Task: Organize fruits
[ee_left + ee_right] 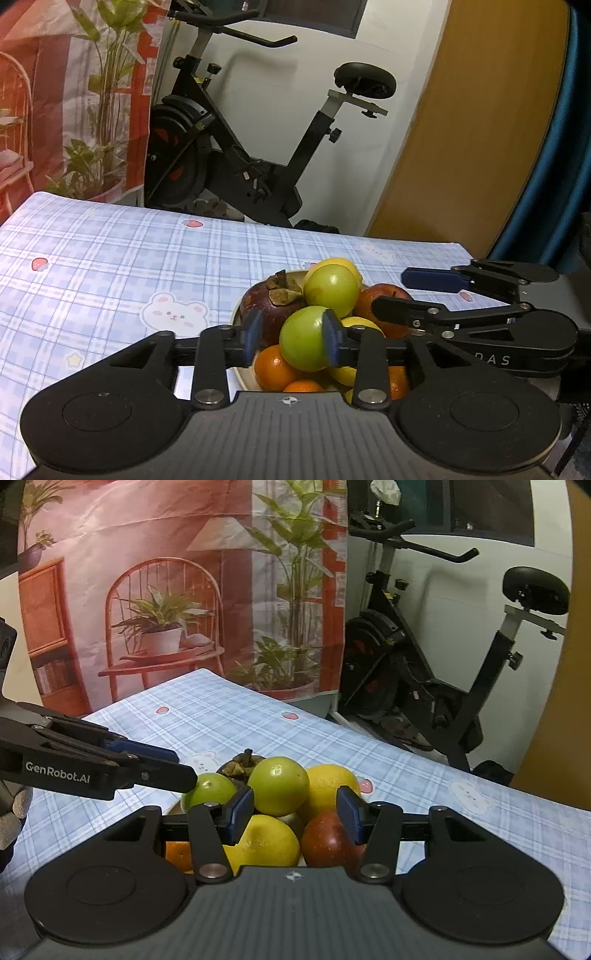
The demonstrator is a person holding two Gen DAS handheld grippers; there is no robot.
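Observation:
A cream bowl point(242, 373) holds a pile of fruit: a dark mangosteen point(258, 302), a green fruit point(332, 290), a lemon point(328, 786), a red apple point(369, 299) and an orange point(273, 367). My left gripper point(293, 334) is shut on another small green fruit point(303, 338) at the near left of the pile. The right pad lies flat against the fruit and the left pad sits close on its other side. My right gripper point(295, 816) hovers open over a yellow fruit point(266, 840) and the apple point(328, 840), gripping nothing. Its fingertips reach in beside the apple in the left wrist view.
The bowl stands on a table with a blue plaid cloth point(110, 266) printed with bears and strawberries. Beyond the far edge are an exercise bike point(240, 158), a printed backdrop point(55, 92) and a wooden panel point(461, 147).

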